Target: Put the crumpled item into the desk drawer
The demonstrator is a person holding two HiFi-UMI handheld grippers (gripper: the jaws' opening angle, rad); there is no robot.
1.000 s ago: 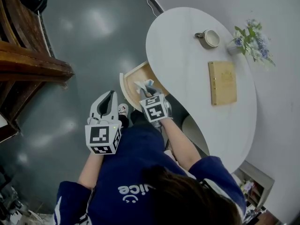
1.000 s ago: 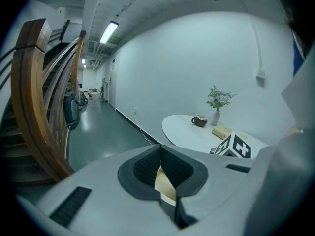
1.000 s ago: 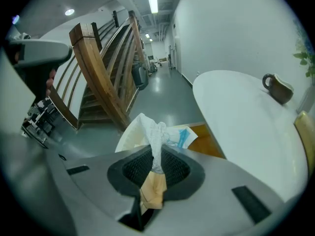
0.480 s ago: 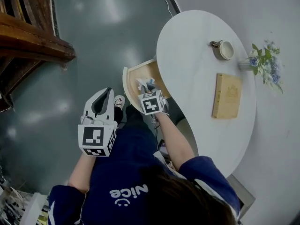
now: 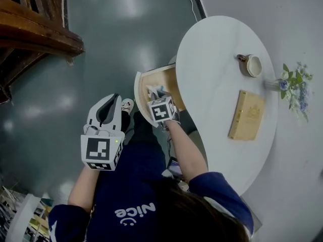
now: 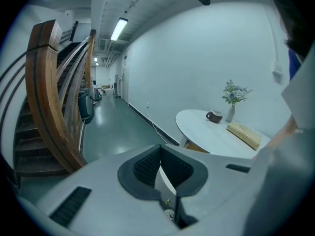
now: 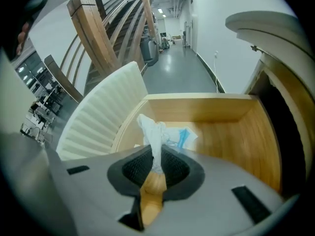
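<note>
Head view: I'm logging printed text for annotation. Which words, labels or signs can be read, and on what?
"Nice": on the person's navy top, upside down in this view, beside a smile mark.
Book cover: marking too small to read.
Nothing else readable.

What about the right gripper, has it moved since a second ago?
Yes, slightly: the right gripper, holding crumpled paper, has edged further over the open drawer, apparently lower.

Navy top [image 5: 144,183] with white lettering; pale grey left gripper [image 6: 158,167] and right gripper [image 7: 156,161] bear black-and-white marker cubes [image 5: 101,153].
</note>
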